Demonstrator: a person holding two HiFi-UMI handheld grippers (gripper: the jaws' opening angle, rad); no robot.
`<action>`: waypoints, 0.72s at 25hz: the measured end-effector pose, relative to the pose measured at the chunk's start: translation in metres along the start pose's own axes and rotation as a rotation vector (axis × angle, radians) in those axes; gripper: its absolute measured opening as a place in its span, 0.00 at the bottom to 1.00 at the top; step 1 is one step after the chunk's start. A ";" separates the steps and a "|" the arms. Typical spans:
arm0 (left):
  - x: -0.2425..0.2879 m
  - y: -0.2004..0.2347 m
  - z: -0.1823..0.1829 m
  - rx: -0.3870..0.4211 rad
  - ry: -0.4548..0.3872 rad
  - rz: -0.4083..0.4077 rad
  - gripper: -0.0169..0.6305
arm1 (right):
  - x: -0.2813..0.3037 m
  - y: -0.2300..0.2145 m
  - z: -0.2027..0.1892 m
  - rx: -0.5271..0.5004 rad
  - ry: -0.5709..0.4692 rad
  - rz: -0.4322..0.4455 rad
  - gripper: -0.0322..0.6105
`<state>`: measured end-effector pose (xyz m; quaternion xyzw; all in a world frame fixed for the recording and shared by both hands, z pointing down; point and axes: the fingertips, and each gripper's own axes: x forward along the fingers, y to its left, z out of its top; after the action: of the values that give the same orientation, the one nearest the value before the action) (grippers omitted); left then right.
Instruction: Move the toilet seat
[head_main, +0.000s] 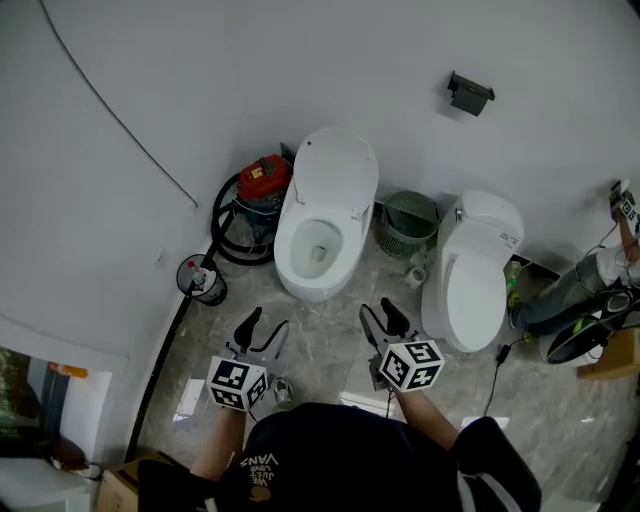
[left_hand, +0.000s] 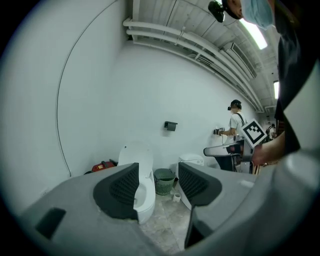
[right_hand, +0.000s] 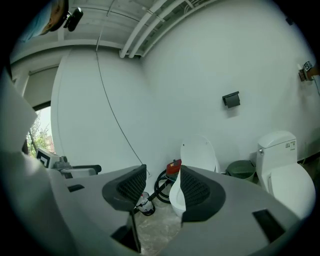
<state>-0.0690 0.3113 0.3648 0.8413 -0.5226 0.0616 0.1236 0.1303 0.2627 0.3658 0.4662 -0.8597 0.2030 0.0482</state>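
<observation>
Two white toilets stand against the wall. The left toilet (head_main: 318, 245) (left_hand: 144, 192) has its bowl uncovered and its lid (head_main: 338, 172) (right_hand: 199, 152) tipped up against the wall; I cannot tell the seat ring from the rim. The right toilet (head_main: 472, 285) (right_hand: 286, 177) has its lid down. My left gripper (head_main: 266, 325) (left_hand: 157, 182) hovers open over the floor in front of the left toilet, a good way short of it. My right gripper (head_main: 381, 315) (right_hand: 162, 187) is open too, between the two toilets and nearer me. Neither holds anything.
A green mesh bin (head_main: 410, 222) and a paper roll (head_main: 417, 275) sit between the toilets. A red vacuum with a black hose (head_main: 258, 190) and a small bottle stand (head_main: 203, 280) are left of the open toilet. Another person (head_main: 585, 290) stands at the right.
</observation>
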 end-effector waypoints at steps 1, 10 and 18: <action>0.003 0.010 0.002 0.004 0.005 -0.015 0.40 | 0.008 0.003 0.000 0.007 -0.003 -0.017 0.35; 0.023 0.094 0.008 0.043 0.055 -0.133 0.40 | 0.066 0.022 -0.009 0.081 -0.039 -0.161 0.35; 0.068 0.108 -0.006 0.012 0.096 -0.187 0.38 | 0.080 -0.006 -0.018 0.139 -0.024 -0.247 0.34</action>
<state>-0.1351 0.2087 0.4015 0.8831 -0.4350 0.0935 0.1486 0.0889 0.2046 0.4063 0.5733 -0.7801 0.2488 0.0301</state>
